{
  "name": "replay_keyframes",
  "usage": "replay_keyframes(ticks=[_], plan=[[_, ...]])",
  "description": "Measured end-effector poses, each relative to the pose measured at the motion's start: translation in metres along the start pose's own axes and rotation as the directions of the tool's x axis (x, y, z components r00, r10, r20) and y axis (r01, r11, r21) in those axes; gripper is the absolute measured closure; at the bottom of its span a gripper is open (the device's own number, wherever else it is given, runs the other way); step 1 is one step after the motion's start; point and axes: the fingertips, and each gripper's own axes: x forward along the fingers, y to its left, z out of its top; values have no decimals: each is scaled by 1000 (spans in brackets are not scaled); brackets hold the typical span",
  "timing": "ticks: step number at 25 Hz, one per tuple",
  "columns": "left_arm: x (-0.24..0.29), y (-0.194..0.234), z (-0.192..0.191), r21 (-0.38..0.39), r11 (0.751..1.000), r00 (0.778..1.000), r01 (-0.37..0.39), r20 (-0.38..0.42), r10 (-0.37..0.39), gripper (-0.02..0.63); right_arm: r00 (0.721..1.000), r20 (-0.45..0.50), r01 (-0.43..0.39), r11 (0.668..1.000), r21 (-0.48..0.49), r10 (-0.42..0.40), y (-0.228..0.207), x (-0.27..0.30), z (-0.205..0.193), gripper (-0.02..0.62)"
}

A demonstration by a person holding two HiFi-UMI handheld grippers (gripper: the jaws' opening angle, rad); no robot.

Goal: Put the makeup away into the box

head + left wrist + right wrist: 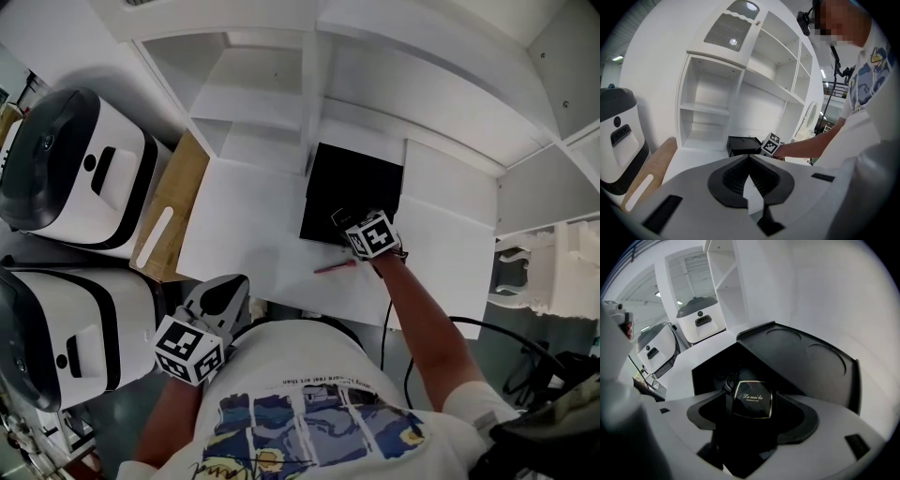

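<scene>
A black box (349, 190) stands open on the white table (244, 225), its lid (811, 359) tilted up behind. My right gripper (343, 221) is at the box's front edge, shut on a black powder compact (752, 399) with a gold border, held over the dark inside of the box (717, 369). A thin red makeup pencil (335, 266) lies on the table just in front of the box. My left gripper (236, 284) hangs back at the table's near edge, close to the person's body. Its jaws meet with nothing between them (749, 158).
Two white-and-black appliances (75, 169) (66, 328) stand at the left, beside a wooden board (169, 206). White shelving (281, 84) rises behind the box. A black cable (412, 347) hangs off the table's near right edge.
</scene>
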Motion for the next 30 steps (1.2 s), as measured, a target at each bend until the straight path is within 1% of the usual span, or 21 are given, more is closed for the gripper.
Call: replay_keyframes(ticks=[2, 5, 15, 16, 18, 19, 25, 30], plan=[[0, 1, 0, 2, 1000, 1000, 11, 0, -11, 592, 1000, 15, 26, 1000, 14, -26, 0, -14, 5, 261], [1, 2, 1, 12, 999, 999, 35, 0, -35, 592, 998, 48, 30, 999, 35, -31, 2, -25, 8, 261], [0, 12, 5, 40, 991, 992, 126, 7, -127, 592, 987, 127, 89, 993, 81, -99, 19, -65, 13, 268], [-1, 14, 4, 41, 990, 991, 135, 6, -135, 592, 985, 137, 98, 991, 86, -109, 23, -70, 13, 284], [-1, 19, 2, 44, 987, 988, 156, -2, -156, 592, 979, 153, 120, 988, 92, -133, 31, -80, 12, 347], [-1, 20, 1, 49, 985, 986, 168, -8, -168, 592, 977, 161, 128, 987, 97, -143, 36, -84, 11, 350], [-4, 32, 4, 80, 970, 974, 228, -18, -228, 592, 968, 175, 152, 976, 154, -178, 72, -95, -1, 449], [-11, 44, 2, 92, 958, 963, 271, -31, -269, 592, 968, 162, 151, 962, 229, -190, 102, -89, -15, 451]])
